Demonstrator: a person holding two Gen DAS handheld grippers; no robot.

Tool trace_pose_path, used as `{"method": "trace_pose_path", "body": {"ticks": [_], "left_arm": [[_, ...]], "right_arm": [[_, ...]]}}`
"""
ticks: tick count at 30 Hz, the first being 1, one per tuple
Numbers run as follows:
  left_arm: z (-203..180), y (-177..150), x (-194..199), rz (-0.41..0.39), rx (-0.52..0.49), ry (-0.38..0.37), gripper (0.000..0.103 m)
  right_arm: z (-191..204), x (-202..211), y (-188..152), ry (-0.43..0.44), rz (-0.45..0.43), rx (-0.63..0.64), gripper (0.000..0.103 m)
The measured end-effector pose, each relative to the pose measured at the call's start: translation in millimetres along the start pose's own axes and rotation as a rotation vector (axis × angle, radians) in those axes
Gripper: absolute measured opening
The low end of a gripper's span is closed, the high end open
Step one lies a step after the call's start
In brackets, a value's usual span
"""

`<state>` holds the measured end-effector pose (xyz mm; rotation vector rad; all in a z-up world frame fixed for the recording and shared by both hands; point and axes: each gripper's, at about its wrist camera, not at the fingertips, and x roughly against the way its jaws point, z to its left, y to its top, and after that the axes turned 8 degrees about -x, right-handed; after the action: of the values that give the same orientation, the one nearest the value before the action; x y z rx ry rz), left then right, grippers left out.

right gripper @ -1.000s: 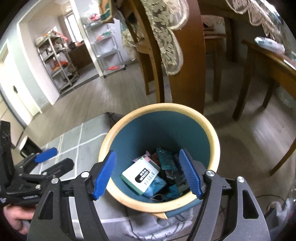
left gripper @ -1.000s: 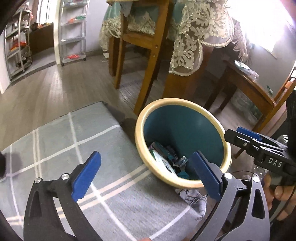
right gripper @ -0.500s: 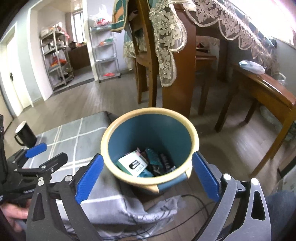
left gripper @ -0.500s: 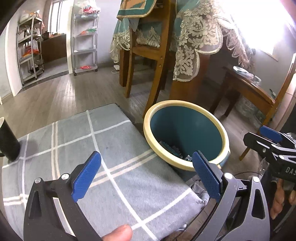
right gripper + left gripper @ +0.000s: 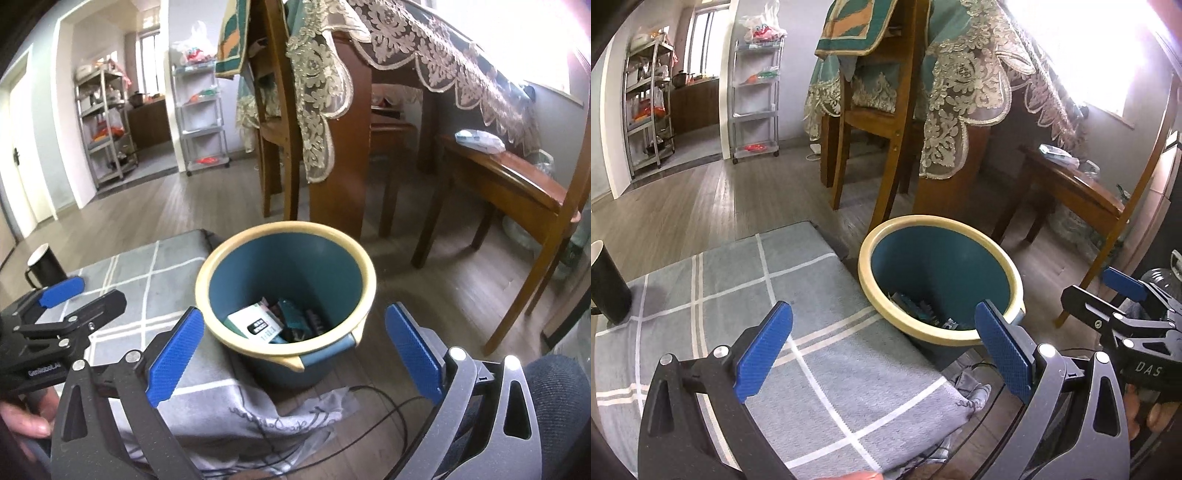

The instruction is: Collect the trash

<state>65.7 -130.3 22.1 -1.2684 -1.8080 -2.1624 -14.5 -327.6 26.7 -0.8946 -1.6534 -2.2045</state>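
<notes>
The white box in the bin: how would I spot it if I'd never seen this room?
Find the grey checked cloth; beside it on the floor stands a round teal bin with a cream rim. Inside lies the white box with a black label, the only pale item among darker wrappers.

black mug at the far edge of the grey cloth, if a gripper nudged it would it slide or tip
The black mug looks taller than wide, so a high nudge would probably tip it. The grey cloth is soft and loose, so it would likely bunch rather than let it slide. It appears rigid, possibly breakable.
</notes>
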Motion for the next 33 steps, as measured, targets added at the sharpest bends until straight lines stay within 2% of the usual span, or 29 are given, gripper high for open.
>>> {"method": "trace_pose_path", "body": {"ticks": [33], "left_arm": [[-5.7, 8.7, -0.8, -0.005, -0.018, 0.000, 0.097]], "right_arm": [[3.5, -2.1, -2.3, 0.024, 0.017, -0.008, 0.098]]}}
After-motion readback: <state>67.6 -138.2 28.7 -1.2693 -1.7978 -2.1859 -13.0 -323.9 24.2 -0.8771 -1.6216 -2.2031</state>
